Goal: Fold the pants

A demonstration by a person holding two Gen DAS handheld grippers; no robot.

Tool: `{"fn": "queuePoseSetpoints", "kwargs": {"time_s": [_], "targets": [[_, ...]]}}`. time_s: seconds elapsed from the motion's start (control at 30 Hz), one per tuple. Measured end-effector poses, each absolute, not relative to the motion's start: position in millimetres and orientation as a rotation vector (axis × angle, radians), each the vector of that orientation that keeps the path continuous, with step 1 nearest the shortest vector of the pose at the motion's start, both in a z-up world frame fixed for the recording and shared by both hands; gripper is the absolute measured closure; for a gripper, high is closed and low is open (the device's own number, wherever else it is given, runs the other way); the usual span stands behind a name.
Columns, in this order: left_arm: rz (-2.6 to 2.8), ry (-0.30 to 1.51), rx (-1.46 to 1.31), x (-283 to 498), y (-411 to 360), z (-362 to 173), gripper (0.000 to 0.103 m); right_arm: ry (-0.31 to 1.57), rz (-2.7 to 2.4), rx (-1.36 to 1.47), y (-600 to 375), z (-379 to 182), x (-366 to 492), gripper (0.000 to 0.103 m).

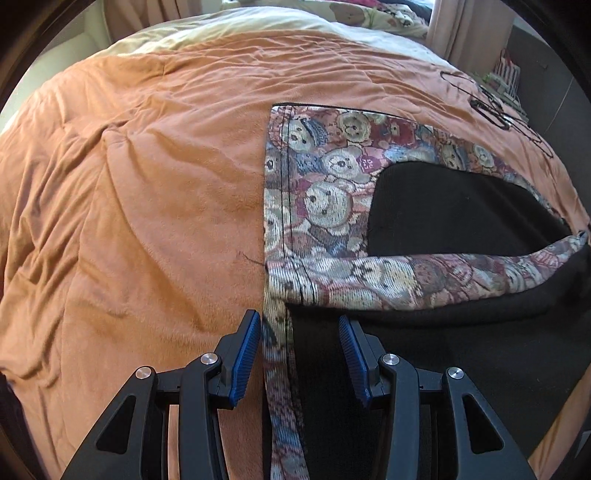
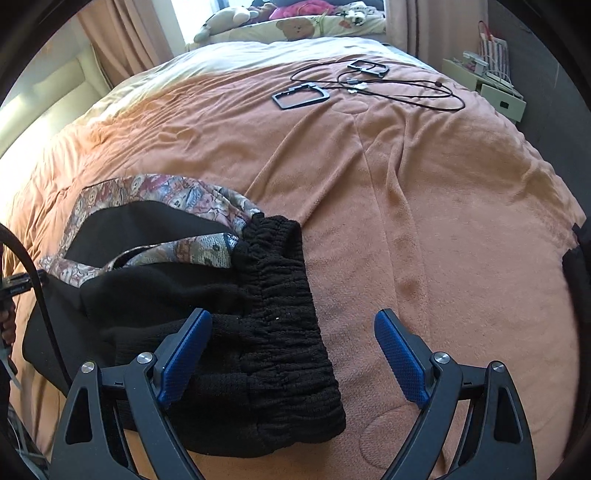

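Observation:
The pants (image 1: 325, 192) lie folded on the orange blanket (image 1: 129, 203); they are black with teddy-bear print panels. My left gripper (image 1: 299, 317) points down at their near left corner. Its jaws stand partly apart, and a printed edge strip (image 1: 277, 350) runs between them without either pad pressing on it. In the right wrist view the gathered black waistband (image 2: 280, 288) lies at the pants' right end. My right gripper (image 2: 292, 313) hovers wide open over it, with its left finger (image 2: 184, 354) above the black cloth and its right finger (image 2: 400, 358) above bare blanket.
Two black frames (image 2: 301, 96) and a looped black cable (image 2: 406, 88) lie on the far part of the bed. Pillows and plush toys (image 2: 295, 26) sit at the head. A pale bedside cabinet (image 2: 491, 96) stands at the right. Curtains hang behind.

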State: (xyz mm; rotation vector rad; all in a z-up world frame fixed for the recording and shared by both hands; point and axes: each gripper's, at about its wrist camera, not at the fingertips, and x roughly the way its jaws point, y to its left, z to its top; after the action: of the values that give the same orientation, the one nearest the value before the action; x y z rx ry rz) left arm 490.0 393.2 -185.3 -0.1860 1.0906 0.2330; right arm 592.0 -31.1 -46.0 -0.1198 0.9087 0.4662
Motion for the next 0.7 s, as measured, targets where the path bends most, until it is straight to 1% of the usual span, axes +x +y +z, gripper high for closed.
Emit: {"fn": "queuePoseSetpoints", "kwargs": {"time_s": [0.13, 0.4, 0.47, 0.53, 0.6, 0.63, 0.7], "targets": [[0.228, 1.066, -0.178, 504.9, 398.4, -187.5, 0.056, 0.925, 0.476, -0.105, -31.3, -49.9, 597.6, 0.016], [0.169, 1.035, -0.155, 529.5, 395.8, -191.8, 0.056, 0.924, 0.478, -0.109, -28.4, -53.0, 607.2, 0.017], [0.155, 1.038, -0.138, 535.3, 393.4, -193.1, 0.056, 0.927, 0.478, -0.115, -26.4, -54.2, 609.0, 0.02], [0.14, 1.036, -0.122, 540.6, 391.5, -192.8, 0.056, 0.939, 0.488, -0.117, -24.2, -56.1, 610.7, 0.028], [0.133, 1.039, -0.12, 545.4, 391.6, -193.7, 0.056, 0.947, 0.497, -0.121, -22.6, -57.9, 611.2, 0.034], [0.126, 1.037, -0.123, 547.4, 391.5, -193.6, 0.058, 0.952, 0.499, -0.127, -21.7, -58.6, 611.8, 0.037], [0.127, 1.034, -0.101, 549.2, 389.9, -191.7, 0.059, 0.962, 0.504, -0.138, -20.0, -60.5, 612.4, 0.039]]}}
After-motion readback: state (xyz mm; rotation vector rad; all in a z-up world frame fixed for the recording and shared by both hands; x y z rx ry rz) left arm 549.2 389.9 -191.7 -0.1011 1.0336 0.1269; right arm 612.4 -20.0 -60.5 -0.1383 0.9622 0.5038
